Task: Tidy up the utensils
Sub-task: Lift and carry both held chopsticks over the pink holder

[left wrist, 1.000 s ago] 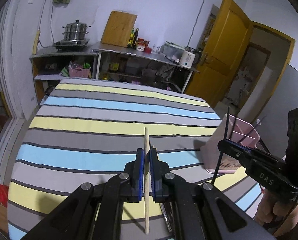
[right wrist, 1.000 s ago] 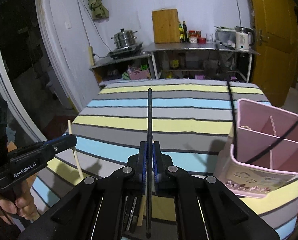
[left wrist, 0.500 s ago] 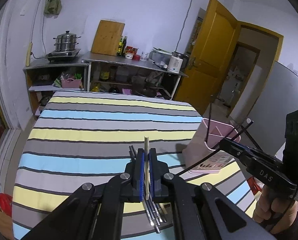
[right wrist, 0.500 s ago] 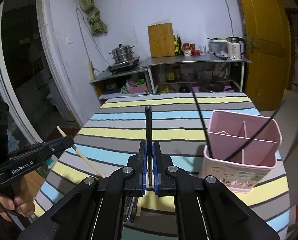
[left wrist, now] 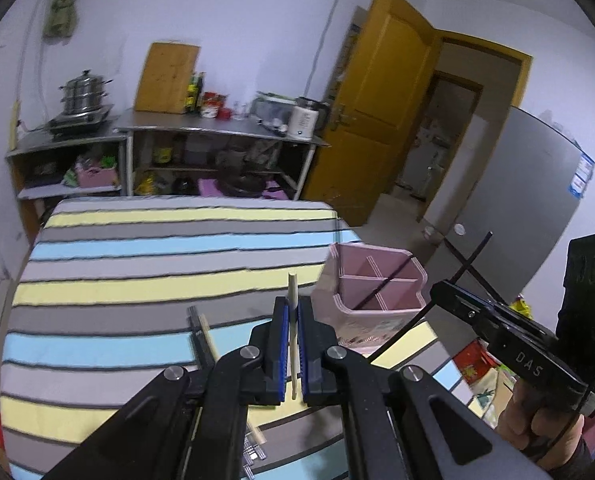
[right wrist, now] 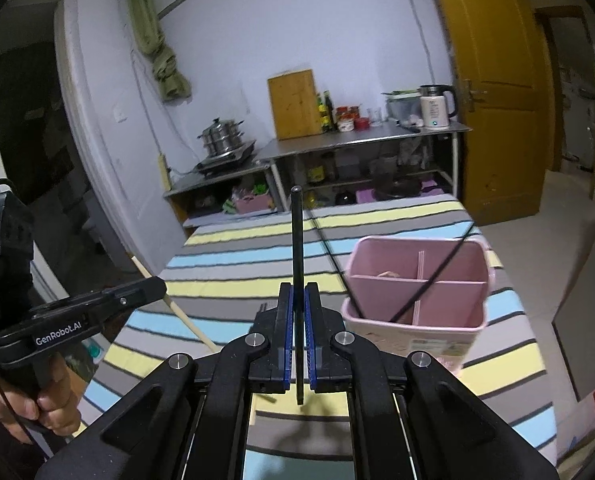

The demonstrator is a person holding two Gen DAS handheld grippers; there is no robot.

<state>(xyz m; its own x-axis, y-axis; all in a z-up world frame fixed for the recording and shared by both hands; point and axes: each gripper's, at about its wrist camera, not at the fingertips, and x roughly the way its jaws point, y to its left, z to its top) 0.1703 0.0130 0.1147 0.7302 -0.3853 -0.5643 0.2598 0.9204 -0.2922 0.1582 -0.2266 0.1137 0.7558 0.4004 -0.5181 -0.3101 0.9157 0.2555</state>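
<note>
My left gripper (left wrist: 293, 300) is shut on a pale wooden chopstick (left wrist: 292, 286) that stands up between the blue pads. Just to its right on the striped table (left wrist: 137, 280) stands a pink divided utensil holder (left wrist: 335, 300) with a black chopstick (left wrist: 385, 284) leaning in it. My right gripper (right wrist: 298, 288) is shut on a black chopstick (right wrist: 296, 236), left of the holder (right wrist: 377, 334). Each gripper shows in the other's view: the right gripper (left wrist: 447, 292) beyond the holder, the left gripper (right wrist: 155, 284) at the left with its wooden chopstick (right wrist: 177, 308).
Several loose chopsticks (left wrist: 203, 334) lie on the cloth under my left gripper. Behind the table stand metal shelves (left wrist: 217, 132) with a steamer pot (left wrist: 83, 94), a cutting board and a kettle (right wrist: 433, 108). A yellow door (left wrist: 377, 112) stands open on the right.
Both grippers have risen off the cloth with their chopsticks. The pink holder now sits nearer the middle of each view, and the loose chopsticks have come into sight below my left gripper.
</note>
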